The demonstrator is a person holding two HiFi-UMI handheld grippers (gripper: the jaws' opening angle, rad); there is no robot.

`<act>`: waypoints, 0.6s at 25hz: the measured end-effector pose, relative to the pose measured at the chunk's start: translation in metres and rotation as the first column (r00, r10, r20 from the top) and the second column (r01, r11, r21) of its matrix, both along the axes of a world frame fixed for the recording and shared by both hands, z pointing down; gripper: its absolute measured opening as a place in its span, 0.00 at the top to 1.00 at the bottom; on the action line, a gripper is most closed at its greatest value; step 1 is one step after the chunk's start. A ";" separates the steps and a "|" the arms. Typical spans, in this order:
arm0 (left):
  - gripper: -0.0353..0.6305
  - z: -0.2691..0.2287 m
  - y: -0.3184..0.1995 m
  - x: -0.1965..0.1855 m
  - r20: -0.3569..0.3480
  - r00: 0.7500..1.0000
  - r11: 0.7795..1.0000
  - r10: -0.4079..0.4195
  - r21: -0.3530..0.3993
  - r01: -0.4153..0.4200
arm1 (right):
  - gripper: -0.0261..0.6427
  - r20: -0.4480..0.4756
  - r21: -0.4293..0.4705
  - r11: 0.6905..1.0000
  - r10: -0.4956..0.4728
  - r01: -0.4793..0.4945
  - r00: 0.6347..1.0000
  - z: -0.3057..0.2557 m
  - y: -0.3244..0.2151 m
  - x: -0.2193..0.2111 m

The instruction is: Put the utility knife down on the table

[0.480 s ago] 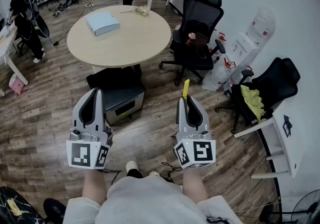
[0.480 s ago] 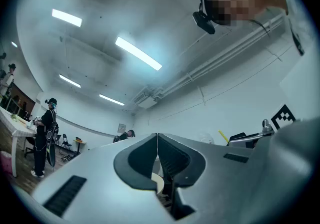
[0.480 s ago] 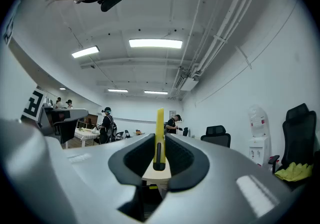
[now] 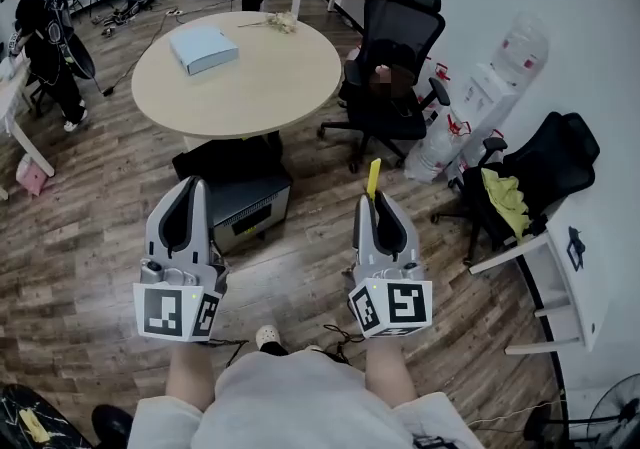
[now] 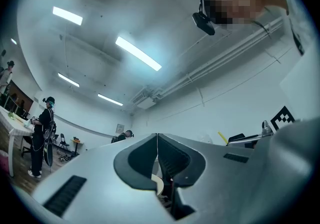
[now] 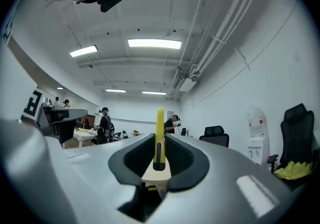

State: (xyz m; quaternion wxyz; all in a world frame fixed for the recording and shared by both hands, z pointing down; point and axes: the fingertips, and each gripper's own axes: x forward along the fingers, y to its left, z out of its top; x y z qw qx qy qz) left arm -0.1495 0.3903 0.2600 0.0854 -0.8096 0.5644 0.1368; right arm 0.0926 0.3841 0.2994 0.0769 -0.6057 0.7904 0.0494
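**A:** Start close in. What do the two tools have?

**B:** The right gripper (image 4: 373, 201) is clamped on a slim yellow plastic utility knife (image 4: 372, 178). Its own view shows the jaws pressed against the knife's flat sides. The handle stands on edge between them, and the far end sticks out past the tips (image 6: 160, 127). The left gripper (image 4: 194, 185) has its jaws drawn together with nothing between them (image 5: 157, 140).

**A:** So the knife isn't on the table yet?

**B:** No. It's in the air at the person's front, above the dark wood-plank floor (image 4: 90, 237). Beyond the grippers is a low black-and-grey cabinet (image 4: 245, 205). Past that is the round pale wooden table (image 4: 270, 87), well apart from the knife.

**A:** How do you think it will handle?

**B:** I'd expect it to be light and stiff. It's a narrow plastic body that shouldn't bend, but it's smooth, so it could slip or pivot in the pads if the grip loosens early. The hold is on the broad flats around the slider, which seems the sensible place. I can't tell whether any blade is out, so the protruding end should be treated as sharp.

**A:** Anything on the table to avoid?

**B:** A flat pale-blue box (image 4: 205, 45) lies toward the far left, and there's a small pale clutter at the far edge that's too small to name. The near part is bare. A black mesh office chair (image 4: 400, 37) stands just beside the table's right side, so coming in from the near edge looks easiest. The knife is thin, so I'd lay it flat on a broad side before the jaws part.
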 end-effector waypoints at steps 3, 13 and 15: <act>0.93 -0.002 -0.002 -0.005 0.000 1.000 1.000 0.010 0.017 -0.010 | 0.85 0.032 0.007 1.000 0.011 -0.011 0.999 -0.001 -0.002 -0.003; 0.93 0.005 -0.019 -0.002 -0.016 0.999 0.999 0.051 0.013 -0.050 | 0.85 0.017 0.013 0.999 0.033 -0.034 0.999 0.001 -0.008 -0.002; 0.93 0.008 -0.025 0.001 -0.012 0.998 0.998 0.057 0.004 -0.057 | 0.85 0.020 0.005 0.999 0.035 -0.035 0.999 0.004 -0.015 -0.001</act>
